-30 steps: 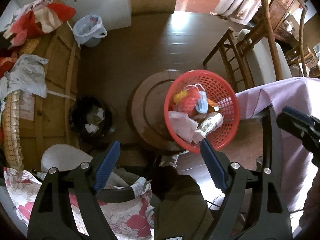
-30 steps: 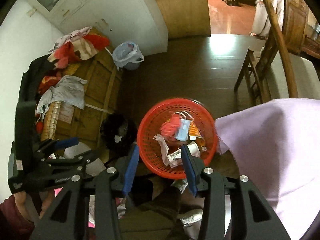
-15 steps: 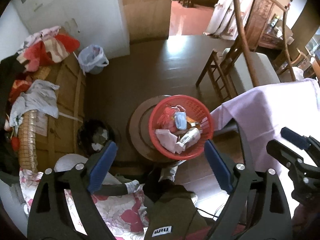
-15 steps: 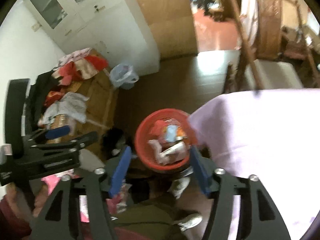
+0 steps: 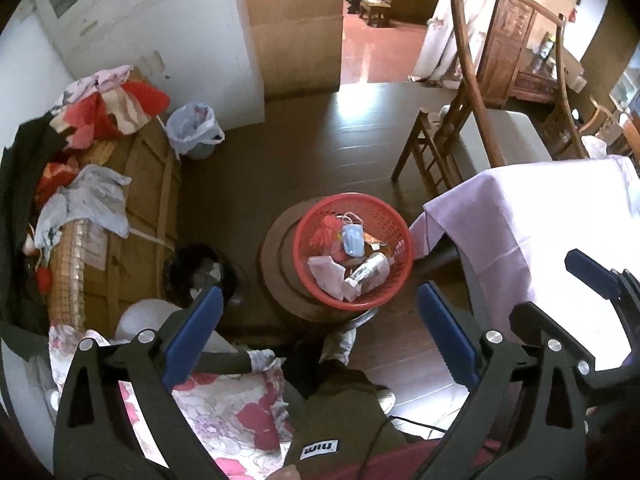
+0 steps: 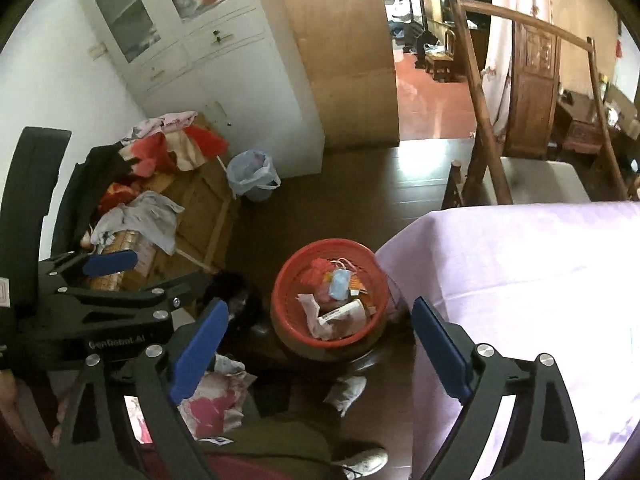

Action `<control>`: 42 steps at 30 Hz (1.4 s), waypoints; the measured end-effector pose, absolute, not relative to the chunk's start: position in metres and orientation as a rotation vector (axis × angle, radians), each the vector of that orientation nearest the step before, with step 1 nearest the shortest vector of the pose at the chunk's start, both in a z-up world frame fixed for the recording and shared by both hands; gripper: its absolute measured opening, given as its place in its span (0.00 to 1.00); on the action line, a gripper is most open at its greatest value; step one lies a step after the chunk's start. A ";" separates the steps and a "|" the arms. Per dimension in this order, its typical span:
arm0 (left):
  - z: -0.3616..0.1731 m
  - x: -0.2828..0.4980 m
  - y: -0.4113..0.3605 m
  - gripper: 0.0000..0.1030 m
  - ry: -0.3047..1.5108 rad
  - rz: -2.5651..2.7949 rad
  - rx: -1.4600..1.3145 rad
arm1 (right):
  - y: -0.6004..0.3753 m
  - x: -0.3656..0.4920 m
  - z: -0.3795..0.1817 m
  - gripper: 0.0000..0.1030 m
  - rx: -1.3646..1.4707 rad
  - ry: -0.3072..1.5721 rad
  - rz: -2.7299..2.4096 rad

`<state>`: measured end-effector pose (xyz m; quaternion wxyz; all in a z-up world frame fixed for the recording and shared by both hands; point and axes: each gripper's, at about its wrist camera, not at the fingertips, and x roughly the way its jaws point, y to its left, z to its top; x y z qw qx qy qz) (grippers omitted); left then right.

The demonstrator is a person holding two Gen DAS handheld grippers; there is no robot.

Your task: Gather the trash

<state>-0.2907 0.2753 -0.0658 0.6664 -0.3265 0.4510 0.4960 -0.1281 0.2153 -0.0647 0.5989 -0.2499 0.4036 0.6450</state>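
A red mesh basket (image 5: 396,276) holds several pieces of trash: a blue face mask (image 5: 354,239), crumpled white paper (image 5: 326,272) and wrappers. It sits on a round wooden stool (image 5: 276,268) on the floor, and shows in the right wrist view (image 6: 286,316) too. My left gripper (image 5: 320,332) is open and empty, held high above the basket. My right gripper (image 6: 320,344) is open and empty, also high above it, by the table edge.
A table with a lilac cloth (image 5: 532,224) stands at the right, also seen in the right wrist view (image 6: 520,280). A black bin (image 5: 200,272), a bin with a plastic bag (image 5: 192,130), a wooden chest with clothes (image 5: 132,184) and a wooden chair (image 5: 480,128) surround the stool.
Both grippers have risen away from the basket, which looks smaller now. The right gripper's jaws have opened wider.
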 end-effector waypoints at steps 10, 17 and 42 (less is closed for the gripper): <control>-0.064 -0.292 0.274 0.92 1.022 1.142 -0.746 | 0.206 -0.113 -0.064 0.93 -0.559 0.938 1.386; -0.065 -0.291 0.274 0.92 1.041 1.153 -0.727 | 0.203 -0.112 -0.063 0.93 -0.579 0.915 1.370; -0.074 -0.291 0.273 0.92 1.064 1.180 -0.714 | 0.206 -0.114 -0.063 0.93 -0.610 0.902 1.372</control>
